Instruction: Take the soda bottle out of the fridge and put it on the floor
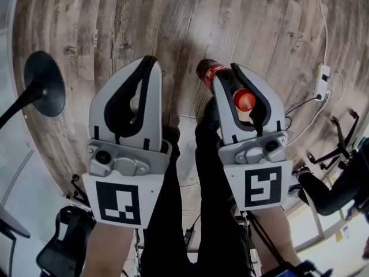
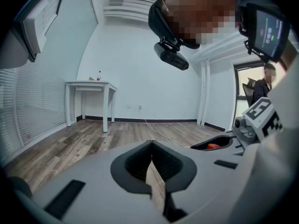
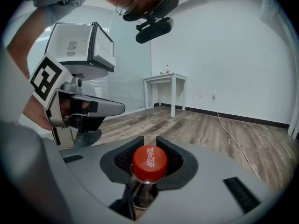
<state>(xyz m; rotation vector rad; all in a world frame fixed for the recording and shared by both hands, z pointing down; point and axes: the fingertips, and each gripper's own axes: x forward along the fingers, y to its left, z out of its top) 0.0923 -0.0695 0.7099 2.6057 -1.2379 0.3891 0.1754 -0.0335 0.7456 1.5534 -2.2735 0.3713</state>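
The right tongs [image 1: 229, 77] are clamped on the soda bottle [image 1: 209, 72]. In the right gripper view the two dark pads [image 3: 170, 160] sit either side of the neck just under the red cap [image 3: 149, 162], partly closed, with the neck filling the gap between them. The bottle hangs below the tongs [image 3: 149, 141], cap uppermost, its dark body [image 3: 142, 192] dropping away beneath the jaws.

From the head view the bottle points down toward the wooden floor [image 1: 173, 22]. Its base is foreshortened behind the label, so whether it touches the boards or hangs just clear cannot be told.

The left tongs [image 1: 149, 62] are closed and hold nothing. In the left gripper view the tips meet [image 2: 151, 146], and only a thin wedge of floor shows between the jaws lower down. They hang beside the right tongs at about the same level, touching neither the bottle nor anything else.

Each pair is carried in one of the person's hands, the marker cubes [image 1: 118, 202] facing up toward the head camera. A white tabletop [image 3: 166, 77] stands against the far wall, well apart from both.
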